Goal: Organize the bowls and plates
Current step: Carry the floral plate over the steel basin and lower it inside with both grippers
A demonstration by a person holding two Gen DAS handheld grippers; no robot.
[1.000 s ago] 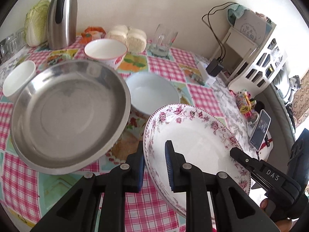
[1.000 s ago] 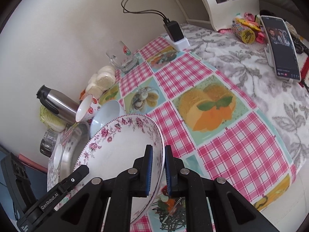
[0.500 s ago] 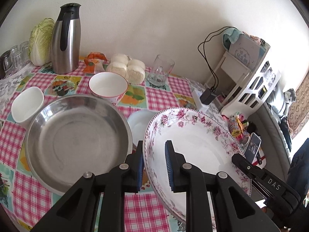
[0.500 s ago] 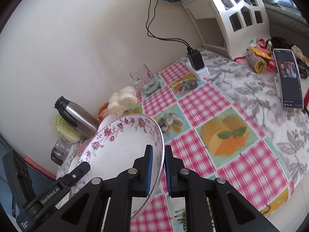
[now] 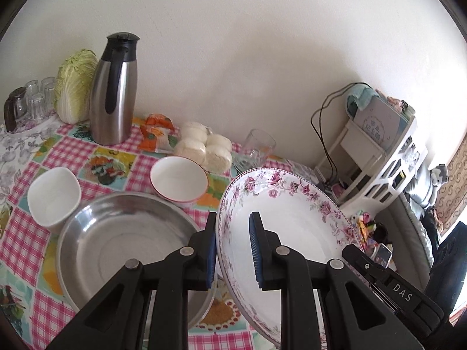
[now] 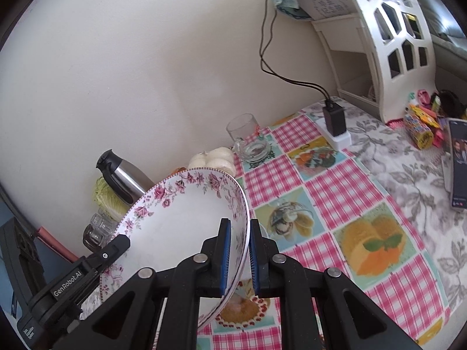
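Only leftward steel basin (image 5: 125, 242), rightward phone (image 6: 458, 163), both grippers' fingers clamped on floral plate (image 5: 292, 227)

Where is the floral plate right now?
The floral plate is lifted off the table, its rim clamped by the left gripper and right gripper, right of the steel basin.

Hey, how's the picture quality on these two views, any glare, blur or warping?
Left wrist view: sharp, heavy fisheye bending, dark corners, soft sheen in the steel basin, bright washout at the right edge. Right wrist view: equally warped, even daylight, the floral plate crisp, no motion blur.
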